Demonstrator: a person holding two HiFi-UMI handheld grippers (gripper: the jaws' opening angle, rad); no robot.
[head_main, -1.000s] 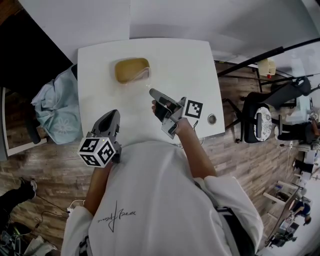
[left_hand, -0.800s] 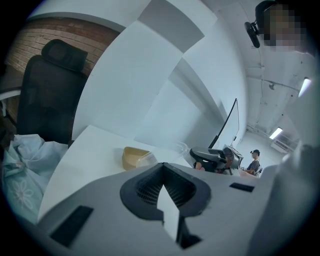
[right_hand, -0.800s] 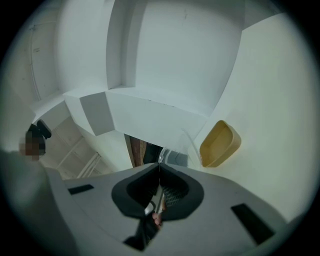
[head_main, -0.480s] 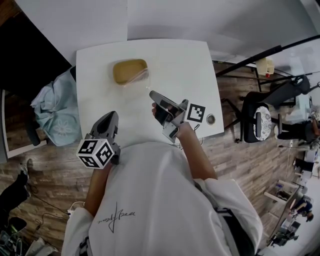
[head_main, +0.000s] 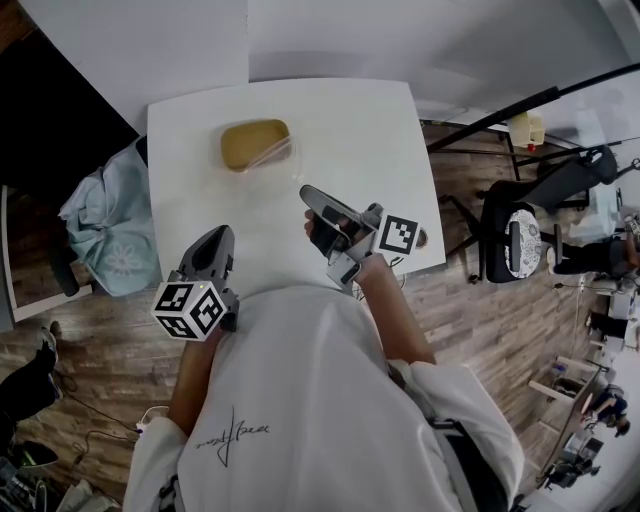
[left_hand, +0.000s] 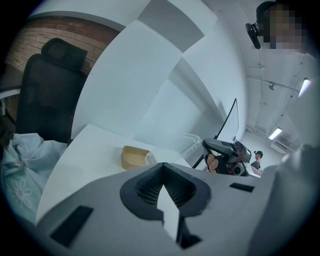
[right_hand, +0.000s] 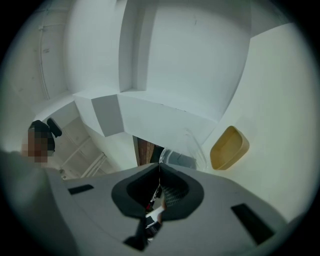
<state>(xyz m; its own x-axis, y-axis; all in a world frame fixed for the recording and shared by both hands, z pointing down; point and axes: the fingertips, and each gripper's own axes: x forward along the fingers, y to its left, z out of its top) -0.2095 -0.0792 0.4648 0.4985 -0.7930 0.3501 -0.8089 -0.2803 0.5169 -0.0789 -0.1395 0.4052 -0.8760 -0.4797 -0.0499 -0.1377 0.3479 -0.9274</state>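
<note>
The right gripper view shows what the head view barely gives: the right gripper (right_hand: 160, 165) has its jaws pressed together on the edge of a clear plastic piece (right_hand: 187, 150), which looks like a lid, though it is too transparent to be sure. The piece stands up from the jaw tips. From the left gripper view it shows as a clear, faint shape (left_hand: 192, 145) just left of the right gripper.

In the head view the right gripper (head_main: 305, 190) is raised over the middle of the white table (head_main: 350, 130). It points far and left, with its marker cube (head_main: 399, 234) near the wrist. The left gripper (head_main: 222, 232) sits at the near-left table edge and points far. Its jaws (left_hand: 162, 167) are closed tip to tip with nothing between them.

The tan tub (head_main: 253, 143) stands at the far left of the table, well apart from both grippers. Its inside shows a plain tan floor. A pale blue cloth (head_main: 105, 225) lies left of the table.
</note>
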